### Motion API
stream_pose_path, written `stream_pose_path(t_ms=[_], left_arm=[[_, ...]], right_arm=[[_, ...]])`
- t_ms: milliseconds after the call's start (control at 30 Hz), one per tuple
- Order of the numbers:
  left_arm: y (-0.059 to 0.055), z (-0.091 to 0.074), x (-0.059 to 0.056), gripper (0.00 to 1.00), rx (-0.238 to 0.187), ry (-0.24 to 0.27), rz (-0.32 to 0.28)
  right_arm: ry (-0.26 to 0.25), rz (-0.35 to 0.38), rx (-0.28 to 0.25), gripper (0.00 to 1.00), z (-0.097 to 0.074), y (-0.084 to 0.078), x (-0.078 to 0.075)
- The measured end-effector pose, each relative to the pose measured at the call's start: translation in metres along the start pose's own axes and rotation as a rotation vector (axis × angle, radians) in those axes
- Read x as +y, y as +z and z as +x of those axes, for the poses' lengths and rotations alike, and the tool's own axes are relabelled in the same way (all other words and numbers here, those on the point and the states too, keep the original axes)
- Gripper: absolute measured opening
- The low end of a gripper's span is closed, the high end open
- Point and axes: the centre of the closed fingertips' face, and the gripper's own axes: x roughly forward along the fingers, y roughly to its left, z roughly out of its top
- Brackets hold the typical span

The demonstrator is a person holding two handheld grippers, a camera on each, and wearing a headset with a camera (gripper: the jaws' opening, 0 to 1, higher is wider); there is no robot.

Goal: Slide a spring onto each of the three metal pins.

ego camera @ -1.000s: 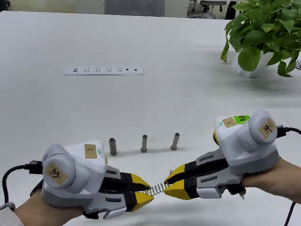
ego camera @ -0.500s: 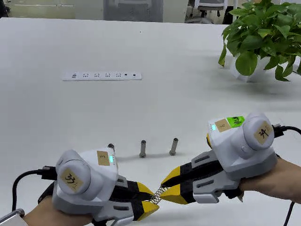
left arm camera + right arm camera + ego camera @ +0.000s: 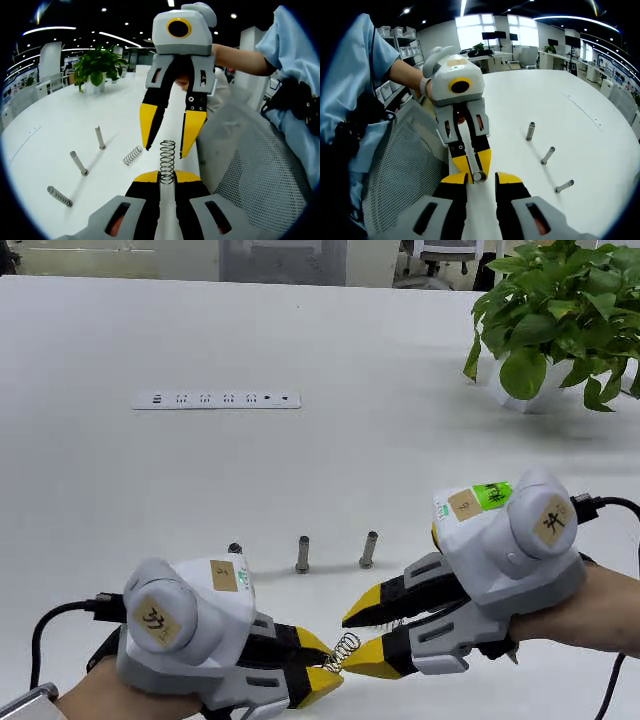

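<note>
Fingers of the left gripper (image 3: 328,664), at 6 o'clock in the head view, are pressed together on one end of a spring (image 3: 343,648). Its free end points toward 3 o'clock and sits between the spread fingers of the right gripper (image 3: 352,642); whether either of them touches the coil I cannot tell. In the left gripper view the spring (image 3: 167,159) rises straight from the pinch, and a second spring (image 3: 132,155) lies flat on the white table (image 3: 120,480) at 10 o'clock of it. Both grippers carry tan stickers (image 3: 152,618) with handwritten marks I cannot read, and the right one also has a green label (image 3: 490,494), too small to read. Beyond the grippers, three pins stand in a row: a bare pin (image 3: 369,549) at 1 o'clock of the held spring, a second bare pin (image 3: 302,554) at 11 o'clock, and a third pin (image 3: 530,131) that wears a spring. Farther off lie a white power strip (image 3: 218,399) at 11 o'clock and a potted plant (image 3: 560,310) at 2 o'clock.
</note>
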Motion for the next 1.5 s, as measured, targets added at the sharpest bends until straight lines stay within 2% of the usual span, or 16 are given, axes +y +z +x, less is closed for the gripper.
stream_pose_path(t_ms=[67, 100, 200, 433, 1000, 1167, 1400, 1500], left_arm=[[0.001, 0.001, 0.000, 0.09, -0.003, -0.002, 0.001], [0.001, 0.001, -0.001, 0.09, -0.003, -0.006, 0.003], [0.002, 0.003, -0.003, 0.09, 0.001, -0.013, 0.012], [0.004, 0.005, -0.004, 0.09, 0.002, -0.020, 0.024], [0.004, 0.009, -0.008, 0.09, 0.027, -0.044, 0.066], [0.004, 0.007, -0.007, 0.09, 0.021, -0.032, 0.068], [0.002, 0.004, -0.003, 0.10, -0.009, 0.011, 0.024], [0.003, 0.001, 0.000, 0.10, -0.034, 0.039, -0.011]], right_arm=[[0.009, -0.018, 0.025, 0.22, 0.001, 0.000, 0.001], [0.031, -0.042, 0.065, 0.22, 0.001, -0.003, 0.003], [0.058, -0.089, 0.138, 0.19, 0.004, -0.010, 0.007], [0.088, -0.107, 0.165, 0.15, 0.011, -0.011, 0.009], [0.138, -0.135, 0.236, 0.12, 0.010, -0.018, 0.013], [0.142, -0.141, 0.243, 0.12, 0.011, -0.016, 0.013], [0.146, -0.164, 0.255, 0.12, 0.013, -0.014, 0.010], [0.144, -0.175, 0.254, 0.12, 0.014, -0.012, 0.008]])
